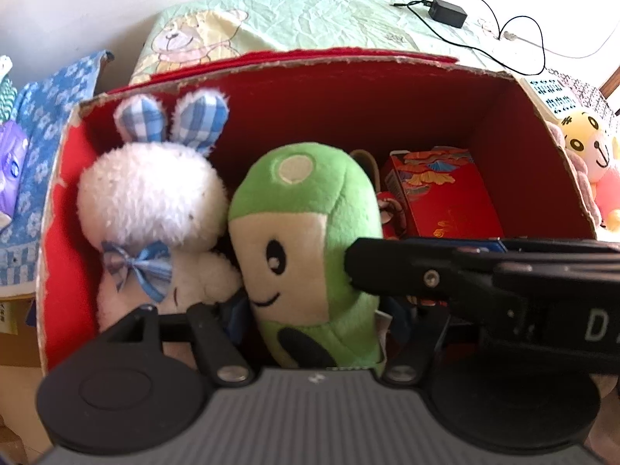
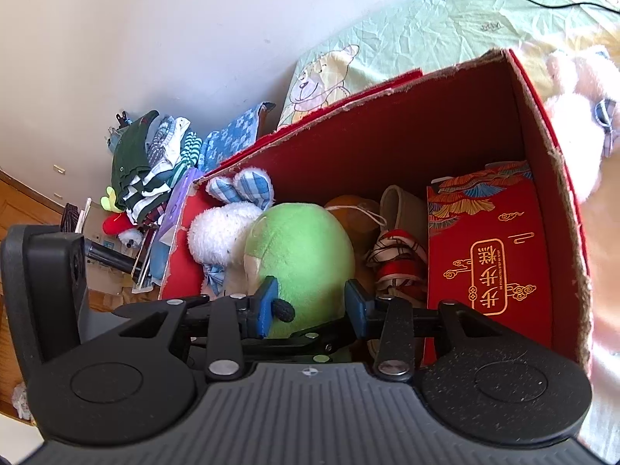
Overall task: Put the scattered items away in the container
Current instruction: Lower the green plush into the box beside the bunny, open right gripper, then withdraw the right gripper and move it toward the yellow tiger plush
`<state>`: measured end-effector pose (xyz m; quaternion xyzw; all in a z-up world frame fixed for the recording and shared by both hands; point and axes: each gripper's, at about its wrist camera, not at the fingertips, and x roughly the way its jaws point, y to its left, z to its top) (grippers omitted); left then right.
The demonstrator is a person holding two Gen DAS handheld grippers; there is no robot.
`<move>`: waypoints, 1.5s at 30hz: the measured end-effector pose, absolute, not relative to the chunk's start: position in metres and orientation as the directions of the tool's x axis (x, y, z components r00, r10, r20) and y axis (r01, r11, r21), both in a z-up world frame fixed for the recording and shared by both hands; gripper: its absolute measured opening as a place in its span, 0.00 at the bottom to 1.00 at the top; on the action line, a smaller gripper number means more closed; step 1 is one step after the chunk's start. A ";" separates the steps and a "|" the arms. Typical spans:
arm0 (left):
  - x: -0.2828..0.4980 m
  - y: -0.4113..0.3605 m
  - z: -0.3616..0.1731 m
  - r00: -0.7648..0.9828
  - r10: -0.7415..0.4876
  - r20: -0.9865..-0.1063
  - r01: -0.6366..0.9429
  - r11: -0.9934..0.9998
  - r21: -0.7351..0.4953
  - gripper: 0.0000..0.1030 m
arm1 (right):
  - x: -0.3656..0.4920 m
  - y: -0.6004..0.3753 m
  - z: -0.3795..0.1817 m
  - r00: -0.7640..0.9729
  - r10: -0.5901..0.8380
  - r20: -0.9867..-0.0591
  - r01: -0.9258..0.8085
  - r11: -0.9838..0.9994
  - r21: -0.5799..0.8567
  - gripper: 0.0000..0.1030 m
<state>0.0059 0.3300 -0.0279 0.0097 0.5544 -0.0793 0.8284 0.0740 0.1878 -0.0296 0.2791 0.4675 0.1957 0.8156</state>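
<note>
A red cardboard box (image 1: 348, 89) holds a white plush rabbit (image 1: 151, 201) with blue checked ears, a green plush toy (image 1: 306, 255) and a red gift box (image 1: 445, 193). My right gripper (image 2: 312, 304) is shut on the green plush (image 2: 302, 255), its blue pads (image 2: 267, 306) pressing both sides, inside the box (image 2: 426, 116). In the left wrist view the right gripper's black body (image 1: 465, 271) reaches in from the right against the green plush. My left gripper (image 1: 310, 321) sits around the plush's lower part; its fingertips are hidden behind the toys.
The box stands against a bed with a green bear-print sheet (image 1: 310, 15). A charger and cable (image 1: 449, 11) lie on it. A yellow plush (image 1: 589, 143) and a pink plush (image 2: 577, 116) lie right of the box. A clothes pile (image 2: 155, 162) is at left.
</note>
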 end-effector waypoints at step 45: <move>-0.044 0.311 0.034 0.551 -0.117 -0.826 0.211 0.978 0.002 0.95 | -0.009 0.185 0.029 0.727 0.250 -0.639 0.096 0.885 0.456 0.42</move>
